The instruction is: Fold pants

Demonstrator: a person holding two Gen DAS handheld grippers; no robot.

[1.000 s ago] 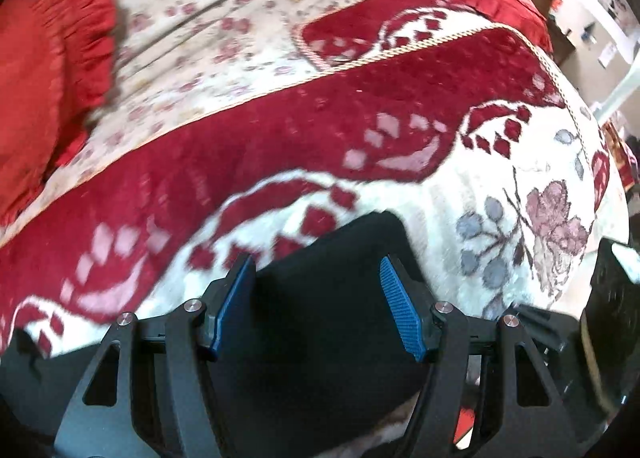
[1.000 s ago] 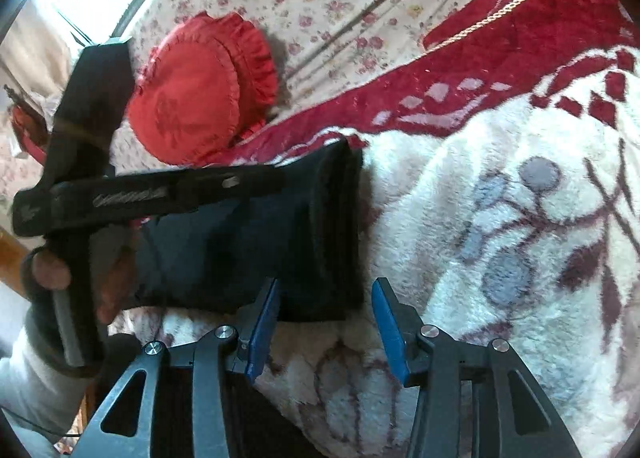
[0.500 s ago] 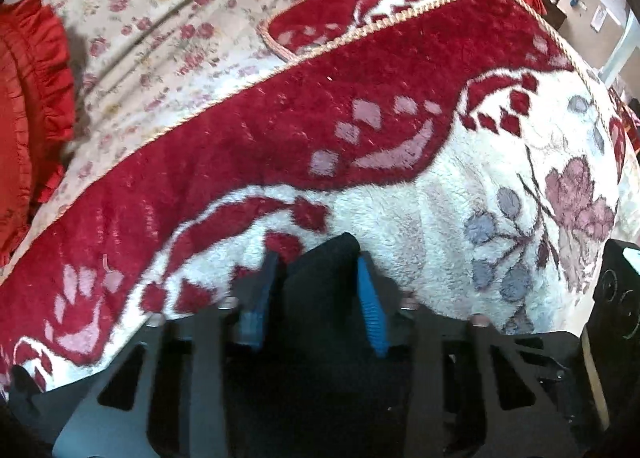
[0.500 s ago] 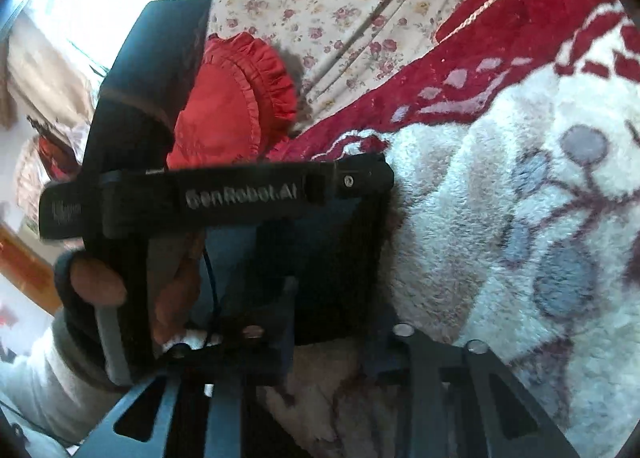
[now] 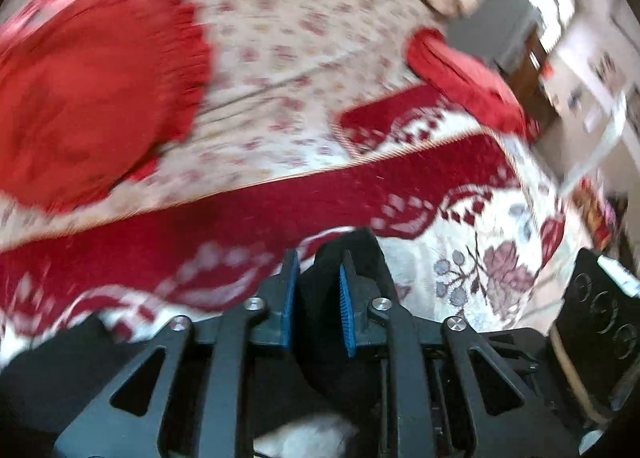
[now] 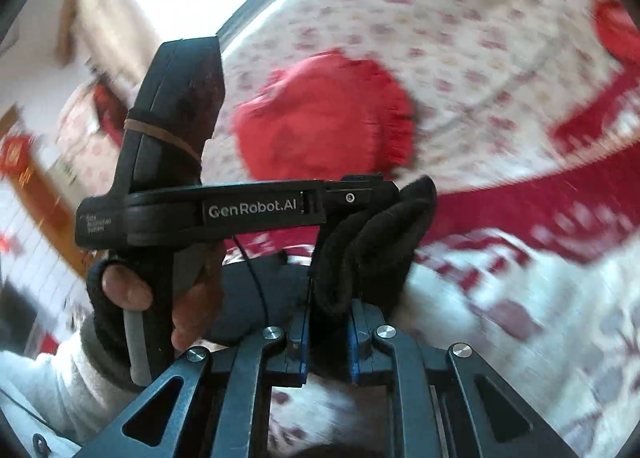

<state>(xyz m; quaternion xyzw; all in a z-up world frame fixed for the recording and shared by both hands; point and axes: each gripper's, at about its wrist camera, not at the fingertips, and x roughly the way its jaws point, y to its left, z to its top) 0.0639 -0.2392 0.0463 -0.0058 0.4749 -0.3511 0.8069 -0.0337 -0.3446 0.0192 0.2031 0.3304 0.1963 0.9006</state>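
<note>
**Left wrist and right wrist views: both grippers closing on the pants**

Left wrist view: the left gripper (image 5: 316,290) has its jaws closing, now narrow. A bunched fold of the black pants (image 5: 352,254) stands between the blue pads (image 5: 345,298) and rises past the fingertips. Contact on both pads appears firm. More dark cloth lies below the gripper frame at the lower left.

Right wrist view: the right gripper (image 6: 326,332) has its jaws closing, also narrow. A thick roll of the same pants (image 6: 372,242) sits pinched between its blue pads (image 6: 354,346) and stands up above them. The other gripper (image 6: 240,210) crosses this view from the left, its tip touching the same roll of cloth. A hand (image 6: 160,298) in a fingerless dark glove grips its handle.

Surroundings: the pants rest over a red-and-white patterned blanket (image 5: 460,266). Beyond it lies a floral sheet (image 5: 288,38). A red frilled cushion (image 5: 92,98) lies on the sheet. Background detail is blurred.
</note>
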